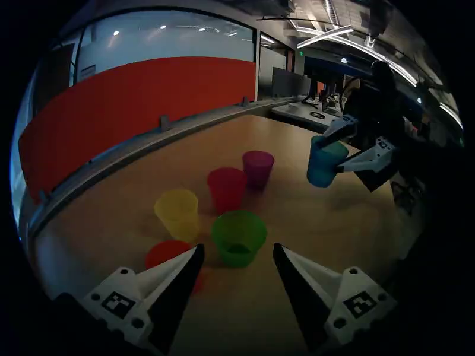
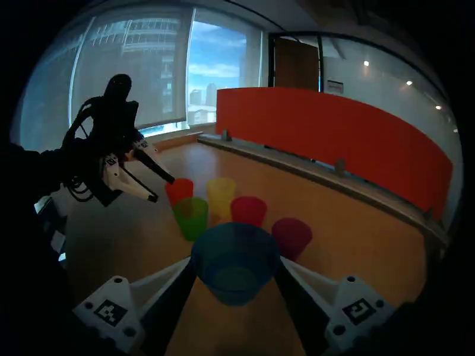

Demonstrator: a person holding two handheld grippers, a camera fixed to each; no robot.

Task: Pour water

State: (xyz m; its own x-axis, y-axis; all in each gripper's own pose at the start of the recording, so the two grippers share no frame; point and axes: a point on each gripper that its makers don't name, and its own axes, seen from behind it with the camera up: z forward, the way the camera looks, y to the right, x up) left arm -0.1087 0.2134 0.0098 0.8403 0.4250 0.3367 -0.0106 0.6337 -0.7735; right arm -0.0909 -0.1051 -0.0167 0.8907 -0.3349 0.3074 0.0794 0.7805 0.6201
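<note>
A red partition (image 1: 136, 101) lines the left edge of the pale wooden bench (image 1: 332, 225), glazing above it, strip lights (image 1: 332, 35) crossing the ceiling to the right. Clustered on the bench stand an orange cup (image 1: 163, 252), yellow cup (image 1: 177, 212), red cup (image 1: 226, 187), green cup (image 1: 238, 236) and purple cup (image 1: 258, 167). The left hand-held gripper (image 1: 237, 248) gapes open near the green cup. Farther right, the right hand-held gripper (image 1: 331, 157) clamps the blue cup (image 1: 320, 171), held above the bench
</note>
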